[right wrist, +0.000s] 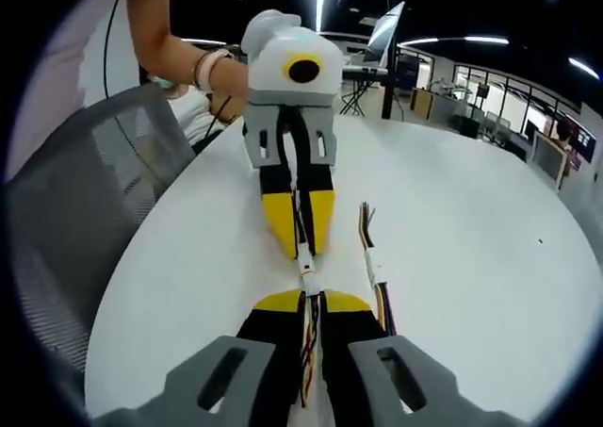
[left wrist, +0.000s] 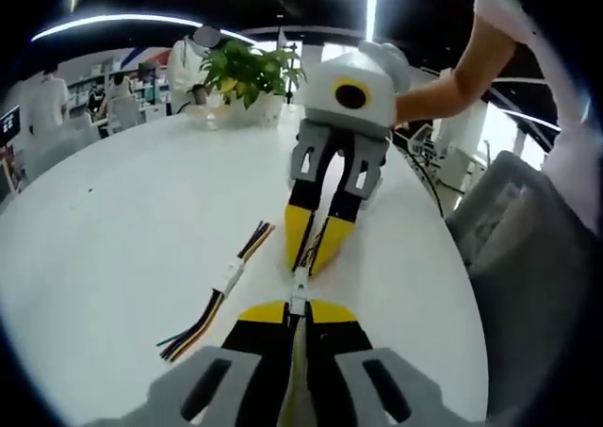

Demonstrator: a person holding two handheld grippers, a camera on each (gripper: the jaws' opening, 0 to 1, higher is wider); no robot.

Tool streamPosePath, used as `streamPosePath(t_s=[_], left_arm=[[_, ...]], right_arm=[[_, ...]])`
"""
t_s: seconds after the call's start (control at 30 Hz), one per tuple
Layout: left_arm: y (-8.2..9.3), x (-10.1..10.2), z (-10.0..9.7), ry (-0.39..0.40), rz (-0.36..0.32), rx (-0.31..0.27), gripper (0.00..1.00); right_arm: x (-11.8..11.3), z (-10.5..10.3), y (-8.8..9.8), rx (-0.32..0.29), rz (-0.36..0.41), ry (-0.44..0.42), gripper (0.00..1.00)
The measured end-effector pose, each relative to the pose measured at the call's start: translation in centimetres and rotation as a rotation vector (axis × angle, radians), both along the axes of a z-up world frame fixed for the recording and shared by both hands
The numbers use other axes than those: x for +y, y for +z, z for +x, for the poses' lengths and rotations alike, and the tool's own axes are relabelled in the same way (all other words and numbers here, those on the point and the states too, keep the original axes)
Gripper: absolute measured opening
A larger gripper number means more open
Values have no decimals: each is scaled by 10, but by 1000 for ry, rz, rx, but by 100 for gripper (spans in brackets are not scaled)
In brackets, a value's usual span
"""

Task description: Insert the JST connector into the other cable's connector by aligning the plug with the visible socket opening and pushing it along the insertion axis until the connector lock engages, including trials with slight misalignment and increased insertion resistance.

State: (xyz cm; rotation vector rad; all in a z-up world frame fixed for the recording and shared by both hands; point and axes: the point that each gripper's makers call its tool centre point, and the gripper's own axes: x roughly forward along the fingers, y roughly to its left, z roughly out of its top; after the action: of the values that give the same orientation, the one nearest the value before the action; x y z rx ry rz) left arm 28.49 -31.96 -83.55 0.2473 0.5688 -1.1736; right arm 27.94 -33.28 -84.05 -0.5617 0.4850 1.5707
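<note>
Facing tip to tip, L gripper (left wrist: pixel 298 306) & R gripper (right wrist: pixel 312 299) each clench one cable; connector (left wrist: pixel 299 281) axis runs between them.

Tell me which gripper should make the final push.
Either, probably; neither looks better placed. Left gripper and right gripper each clamp a cable, tip to tip across the white connector, roughly in line.

The two grippers faced each other tip to tip over the table (left wrist: pixel 113 220), the joined connector (left wrist: pixel 299 286) between them. A spare cable (left wrist: pixel 226 281) lay beside them; a potted plant (left wrist: pixel 247 73) stood at the table's far edge.
</note>
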Motion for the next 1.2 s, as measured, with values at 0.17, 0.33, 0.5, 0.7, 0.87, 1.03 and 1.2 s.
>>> streamPosePath(t_s=[0.17, 0.33, 0.5, 0.7, 0.87, 1.03, 1.2], left_arm=[[1, 0, 1, -3, 11, -7, 0], [0, -2, -1, -38, 43, -40, 0], [-1, -4, -2, -52, 66, -47, 0], [-2, -5, -4, -72, 94, -72, 0], [-5, -5, -5, -82, 110, -77, 0], [-3, -6, -4, -99, 112, -108, 0], [0, -9, -6, -144, 115, -154, 0]], right_arm=[[0, 3, 0, -6, -8, 5, 3], [-1, 1, -1, 1, -30, 15, 3], [-3, 0, -2, 8, -41, 34, 3], [-4, -2, -4, 41, -60, 23, 3], [-4, -4, -7, 50, -75, 20, 3], [-3, -2, -7, 56, -75, 11, 3], [-2, -4, -5, 77, -67, 12, 3]])
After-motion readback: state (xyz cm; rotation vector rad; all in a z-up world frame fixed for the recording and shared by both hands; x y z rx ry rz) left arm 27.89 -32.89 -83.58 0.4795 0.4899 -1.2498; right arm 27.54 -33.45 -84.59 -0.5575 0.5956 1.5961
